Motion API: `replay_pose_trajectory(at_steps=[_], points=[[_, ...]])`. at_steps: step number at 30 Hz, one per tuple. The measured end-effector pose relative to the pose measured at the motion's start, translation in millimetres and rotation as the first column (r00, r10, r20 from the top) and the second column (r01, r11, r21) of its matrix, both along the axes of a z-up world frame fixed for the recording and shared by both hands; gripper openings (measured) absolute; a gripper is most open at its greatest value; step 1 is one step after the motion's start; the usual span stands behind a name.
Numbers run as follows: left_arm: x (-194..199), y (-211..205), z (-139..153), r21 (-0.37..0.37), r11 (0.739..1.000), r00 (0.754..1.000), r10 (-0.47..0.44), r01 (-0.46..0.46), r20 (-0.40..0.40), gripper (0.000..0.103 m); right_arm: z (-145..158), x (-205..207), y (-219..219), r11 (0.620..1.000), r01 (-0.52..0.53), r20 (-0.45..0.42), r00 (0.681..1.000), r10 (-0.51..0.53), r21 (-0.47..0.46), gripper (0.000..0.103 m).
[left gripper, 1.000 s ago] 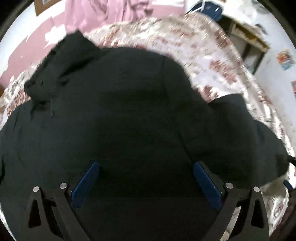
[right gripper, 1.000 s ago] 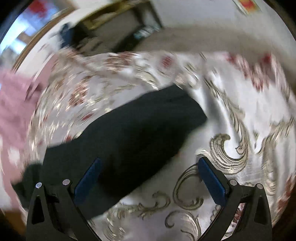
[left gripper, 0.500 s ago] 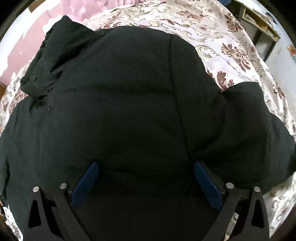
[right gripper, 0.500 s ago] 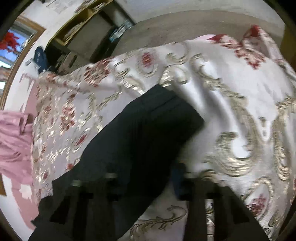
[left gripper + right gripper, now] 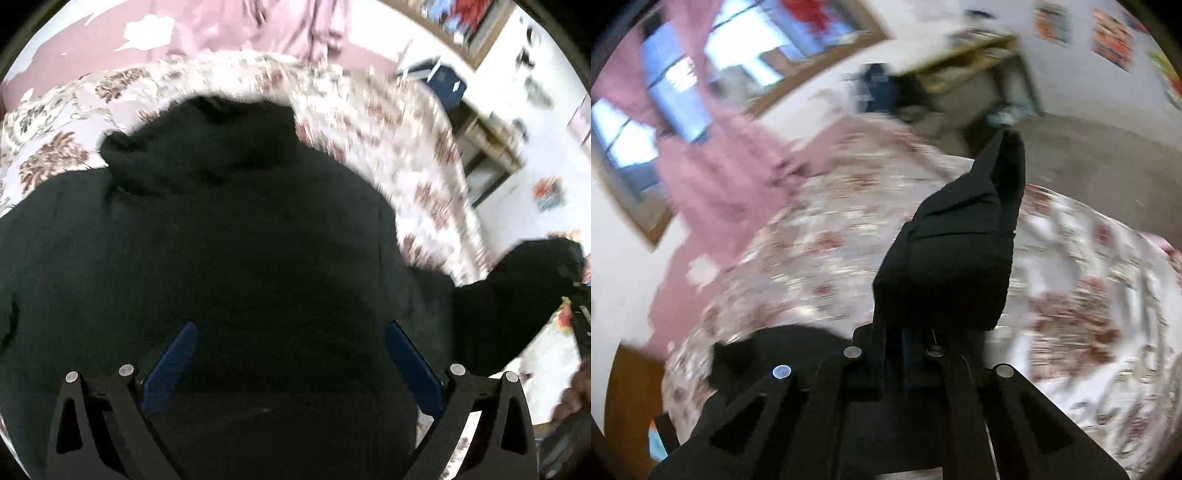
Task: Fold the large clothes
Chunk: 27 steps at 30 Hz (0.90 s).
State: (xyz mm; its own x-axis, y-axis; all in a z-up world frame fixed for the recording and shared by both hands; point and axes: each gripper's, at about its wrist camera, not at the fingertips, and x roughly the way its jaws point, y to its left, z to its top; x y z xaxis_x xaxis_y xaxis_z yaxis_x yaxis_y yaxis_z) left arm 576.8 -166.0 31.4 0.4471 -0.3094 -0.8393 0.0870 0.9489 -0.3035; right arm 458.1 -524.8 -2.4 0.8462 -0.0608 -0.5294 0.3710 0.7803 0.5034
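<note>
A large black hooded jacket (image 5: pixel 236 258) lies spread on the bed, its hood (image 5: pixel 207 136) at the far side. My left gripper (image 5: pixel 291 354) hovers over the jacket's body, open, with its blue pads (image 5: pixel 170 365) wide apart and nothing gripped. In the right wrist view my right gripper (image 5: pixel 908 354) has its jaws closing tight on the black sleeve (image 5: pixel 956 258), which stands up above the fingers, lifted off the cover. From the left wrist view that raised sleeve (image 5: pixel 517 295) reaches to the right edge, where part of the right gripper shows.
The bed cover (image 5: pixel 820 258) is white with red and gold flowers. A pink curtain (image 5: pixel 713 173) and a window (image 5: pixel 676 92) stand behind the bed. A wooden shelf (image 5: pixel 487 147) and a blue object (image 5: pixel 443 77) are at the far right, with grey floor (image 5: pixel 1089 166) beyond.
My right gripper went from open over the flat sleeve to shut on it, then rose and rolled, lifting the sleeve. The left gripper drew up and back, still open.
</note>
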Motion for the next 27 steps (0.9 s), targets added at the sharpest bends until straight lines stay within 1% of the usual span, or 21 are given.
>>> replay_pose_trajectory(at_steps=[2,3,5,6,8,9,11,14,16,17,18,19,20,21,22,23,24,26,27], points=[[2,29,16,-0.048,0.999,1.0,0.007,-0.006,0.023,0.103,20,18,54,0.993,-0.109,0.032,0.993,0.111,-0.053,0.006],[2,45,23,-0.075,0.997,1.0,0.012,-0.01,0.028,0.103,25,22,72,0.987,-0.147,0.036,0.988,0.149,-0.07,0.006],[4,74,29,-0.138,0.99,0.999,0.031,-0.029,0.015,0.103,32,38,125,0.962,-0.251,0.029,0.966,0.255,-0.103,0.006],[5,90,32,-0.173,0.984,0.999,0.044,-0.042,0.006,0.103,33,40,141,0.954,-0.281,0.029,0.958,0.286,-0.102,0.006],[7,122,31,-0.246,0.967,0.997,0.066,-0.071,-0.027,0.103,30,47,187,0.927,-0.366,0.013,0.93,0.368,-0.085,0.006],[7,134,31,-0.269,0.96,0.997,0.073,-0.08,-0.037,0.103,28,48,200,0.918,-0.387,0.005,0.921,0.389,-0.082,0.006],[9,154,23,-0.316,0.943,0.994,0.091,-0.105,-0.057,0.103,19,53,239,0.893,-0.443,-0.031,0.897,0.442,-0.078,0.006],[7,180,0,-0.408,0.901,0.988,0.117,-0.148,-0.098,0.102,-6,55,281,0.866,-0.497,-0.096,0.866,0.491,-0.059,0.006],[7,194,-18,-0.457,0.867,0.98,0.16,-0.198,-0.121,0.102,-27,55,297,0.858,-0.512,-0.143,0.854,0.501,-0.052,0.006],[8,197,-29,-0.477,0.853,0.977,0.167,-0.212,-0.136,0.102,-39,55,307,0.861,-0.507,-0.18,0.851,0.493,-0.042,0.006],[8,198,-38,-0.489,0.844,0.974,0.167,-0.22,-0.151,0.102,-46,61,309,0.865,-0.501,-0.205,0.85,0.485,-0.032,0.008],[10,198,-48,-0.501,0.835,0.972,0.164,-0.227,-0.167,0.102,-60,60,313,0.866,-0.499,-0.239,0.842,0.483,-0.01,0.01],[12,196,-61,-0.511,0.828,0.97,0.155,-0.232,-0.189,0.102,-72,57,314,0.865,-0.501,-0.256,0.834,0.489,0.021,0.015],[13,194,-71,-0.513,0.826,0.967,0.147,-0.235,-0.206,0.102,-80,58,312,0.863,-0.502,-0.264,0.827,0.496,0.049,0.029],[14,191,-82,-0.514,0.824,0.964,0.139,-0.24,-0.227,0.102,-86,54,312,0.866,-0.496,-0.271,0.826,0.495,0.07,0.04],[14,188,-92,-0.517,0.82,0.96,0.13,-0.245,-0.25,0.102,-91,45,310,0.874,-0.48,-0.28,0.831,0.48,0.073,0.062],[15,184,-103,-0.52,0.816,0.954,0.121,-0.252,-0.273,0.102,-95,43,316,0.875,-0.48,-0.285,0.831,0.478,0.068,0.068],[14,177,-120,-0.518,0.815,0.947,0.107,-0.258,-0.304,0.102,-99,31,314,0.864,-0.499,-0.291,0.818,0.497,0.074,0.068],[13,173,-127,-0.508,0.822,0.944,0.102,-0.258,-0.315,0.102,-98,22,313,0.861,-0.503,-0.295,0.814,0.5,0.071,0.068]])
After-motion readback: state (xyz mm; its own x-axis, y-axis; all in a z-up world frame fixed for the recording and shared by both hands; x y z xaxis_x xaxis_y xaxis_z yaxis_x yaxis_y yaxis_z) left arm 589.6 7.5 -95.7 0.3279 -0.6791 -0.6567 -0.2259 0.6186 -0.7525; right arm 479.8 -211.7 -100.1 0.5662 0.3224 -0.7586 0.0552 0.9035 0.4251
